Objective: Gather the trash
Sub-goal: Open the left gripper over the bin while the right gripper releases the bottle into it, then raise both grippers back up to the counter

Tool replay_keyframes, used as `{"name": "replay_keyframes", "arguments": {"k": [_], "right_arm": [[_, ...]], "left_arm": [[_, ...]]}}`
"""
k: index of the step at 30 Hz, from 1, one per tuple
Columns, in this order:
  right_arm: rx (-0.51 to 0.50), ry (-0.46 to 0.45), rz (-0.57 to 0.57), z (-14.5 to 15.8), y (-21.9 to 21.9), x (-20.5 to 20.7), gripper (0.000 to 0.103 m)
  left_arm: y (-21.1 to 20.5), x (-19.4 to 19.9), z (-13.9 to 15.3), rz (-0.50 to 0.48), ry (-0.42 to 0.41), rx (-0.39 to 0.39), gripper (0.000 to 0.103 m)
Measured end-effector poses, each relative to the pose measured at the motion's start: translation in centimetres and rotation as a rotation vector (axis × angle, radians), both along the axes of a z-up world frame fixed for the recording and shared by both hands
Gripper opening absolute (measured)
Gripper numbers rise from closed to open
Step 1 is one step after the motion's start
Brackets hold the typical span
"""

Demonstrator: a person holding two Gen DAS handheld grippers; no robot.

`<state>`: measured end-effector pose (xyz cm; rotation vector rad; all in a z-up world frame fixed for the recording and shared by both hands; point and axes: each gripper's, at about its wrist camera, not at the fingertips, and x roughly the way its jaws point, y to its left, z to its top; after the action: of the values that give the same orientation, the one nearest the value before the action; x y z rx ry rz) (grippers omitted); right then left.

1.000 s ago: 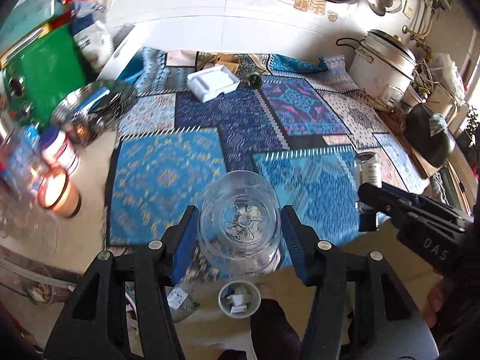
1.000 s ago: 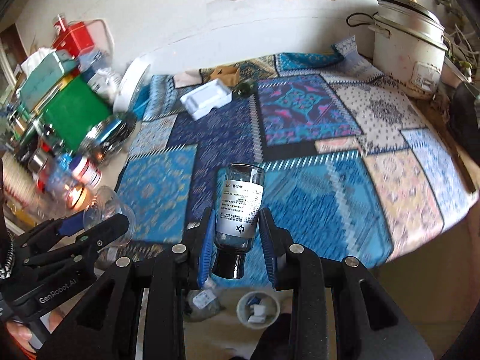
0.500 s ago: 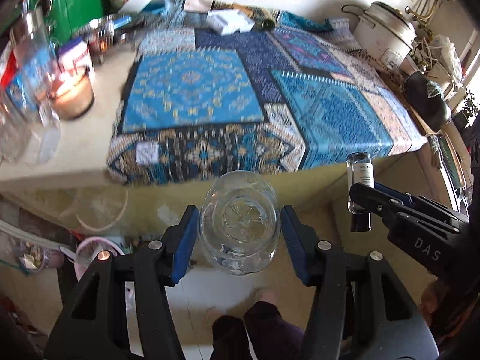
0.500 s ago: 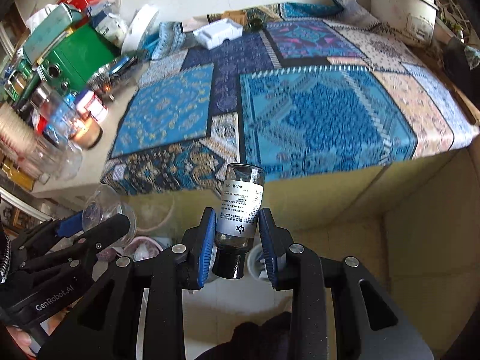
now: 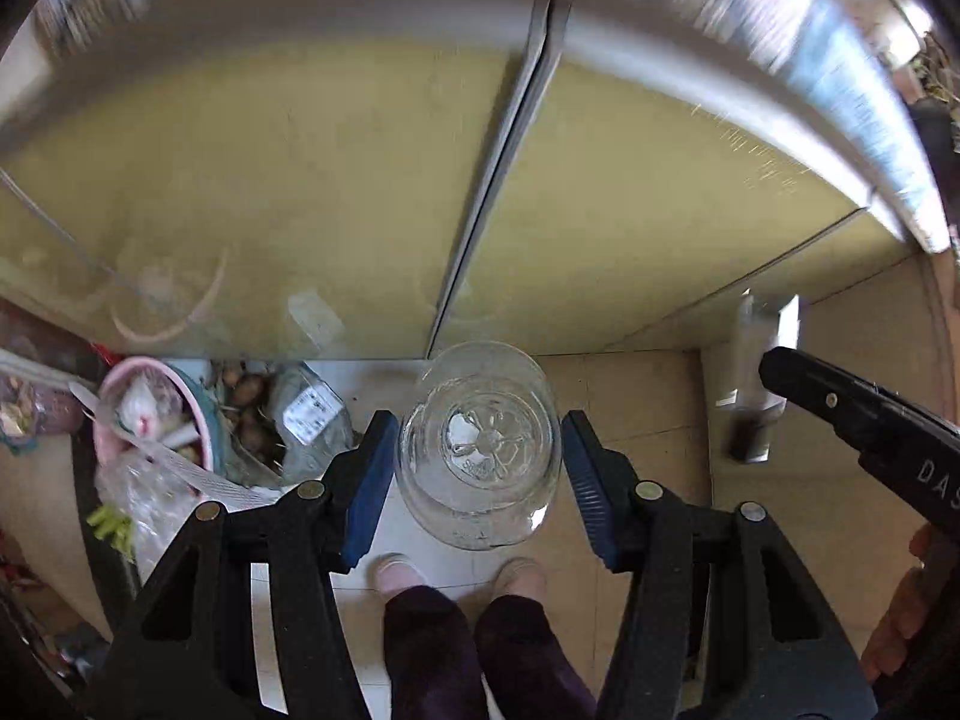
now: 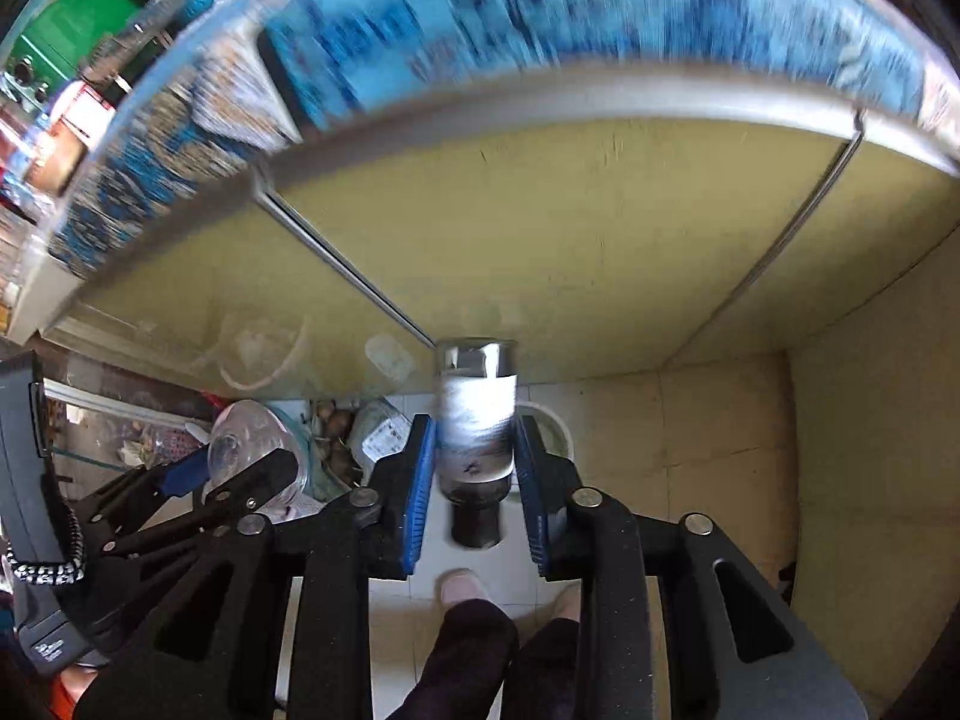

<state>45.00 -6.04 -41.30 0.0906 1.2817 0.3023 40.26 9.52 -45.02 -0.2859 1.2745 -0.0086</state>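
Between the blue-padded jaws of the left gripper (image 5: 480, 474) sits a clear round glass jar (image 5: 479, 444), pinched at its sides and seen bottom-first. Beside it the right gripper (image 6: 474, 468) pinches a small clear glass bottle with a white label and dark cap (image 6: 476, 432), cap toward the camera; its jaws have just been closing further on the bottle. Both tools point steeply down over the pale tiled floor (image 5: 630, 396), with the person's two slippered feet (image 5: 396, 573) just below. To the left on the floor stands a pink plastic bin (image 5: 150, 414) holding crumpled waste, with a clear bag of brownish produce (image 5: 282, 420) touching it. A small white tub (image 6: 552, 429) lies partly hidden behind the bottle. Beyond rise yellow cabinet doors (image 5: 300, 192) under the desk, whose blue patterned cloth (image 6: 540, 18) is blurred. Glass released from this height could shatter by the feet, and the bag crowds the bin's rim.
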Motion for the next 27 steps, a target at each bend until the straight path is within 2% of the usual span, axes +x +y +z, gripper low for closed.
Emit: {"name": "replay_keyframes", "arguments": {"k": [4,9,12,19,23,25,27], "right_arm": [[-0.005,0.026,0.032,-5.8,0.1,0.8,0.02],[-0.019,0.092,0.047,-14.0,0.5,1.2,0.02],[-0.022,0.113,0.048,-16.9,0.5,1.3,0.02],[-0.002,0.13,0.02,-19.4,-0.4,1.4,0.02],[0.019,0.142,0.011,-19.5,-1.4,1.6,0.02],[0.019,0.143,0.013,-19.2,-1.8,1.6,0.02],[0.025,0.136,0.001,-18.6,-2.4,1.6,0.021]], "left_arm": [[-0.9,0.4,-6.1,0.032,0.016,-0.052,0.055],[-1.6,0.9,-14.4,0.038,0.059,-0.046,0.055],[-2.1,1.4,-18.8,0.057,0.088,-0.087,0.055],[-4.6,2.6,-27.1,0.042,0.179,-0.135,0.055],[-5.4,3.0,-30.0,0.027,0.24,-0.184,0.057],[-5.9,3.1,-30.8,0.024,0.251,-0.18,0.063],[-6.2,3.0,-30.7,0.012,0.24,-0.173,0.065]]}}
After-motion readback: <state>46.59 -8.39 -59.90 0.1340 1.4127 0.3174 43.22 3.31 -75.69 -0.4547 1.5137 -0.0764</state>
